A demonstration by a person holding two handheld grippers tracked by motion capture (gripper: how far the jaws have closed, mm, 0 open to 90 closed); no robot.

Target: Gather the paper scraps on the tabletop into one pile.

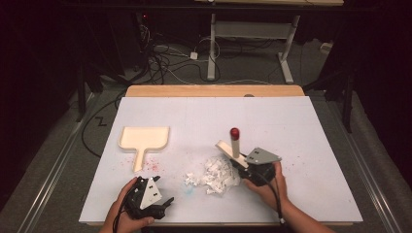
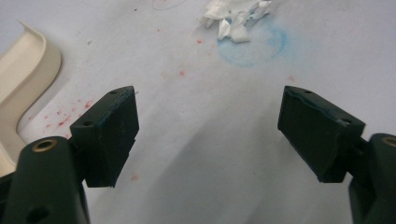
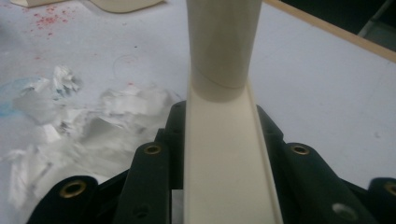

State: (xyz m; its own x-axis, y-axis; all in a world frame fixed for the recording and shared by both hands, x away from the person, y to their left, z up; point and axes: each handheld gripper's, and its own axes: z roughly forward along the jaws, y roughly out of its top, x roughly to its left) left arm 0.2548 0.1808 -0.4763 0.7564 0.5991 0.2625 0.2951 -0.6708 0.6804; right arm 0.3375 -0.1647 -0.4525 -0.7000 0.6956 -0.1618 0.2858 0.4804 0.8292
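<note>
Nearest the lens at 6 o'clock of the high view: left gripper [image 1: 167, 202], held in a hand [image 1: 127, 213] near the table's front edge, jaws spread wide and grasping nothing; bare white table [image 2: 205, 140] between them in the left gripper view. One blue ring stain [image 2: 254, 44] at 12 o'clock of those jaws, red speckles [image 2: 60, 119] toward 9 o'clock. At 4 o'clock of the table, right gripper [image 1: 241, 164], clenched on one cream brush [image 1: 232, 148] whose handle ends in a red cap [image 1: 235, 133]; cream blade and round handle [image 3: 224, 46] rising between the jaws in the right gripper view. One heap of torn white paper scraps [image 1: 215, 175] touching the brush, at 9 o'clock of the right gripper. One cream dustpan [image 1: 144, 140] lying flat at 10 o'clock of the heap, well apart, handle pointing to 6 o'clock. No brand, label or writing legible anywhere
</note>
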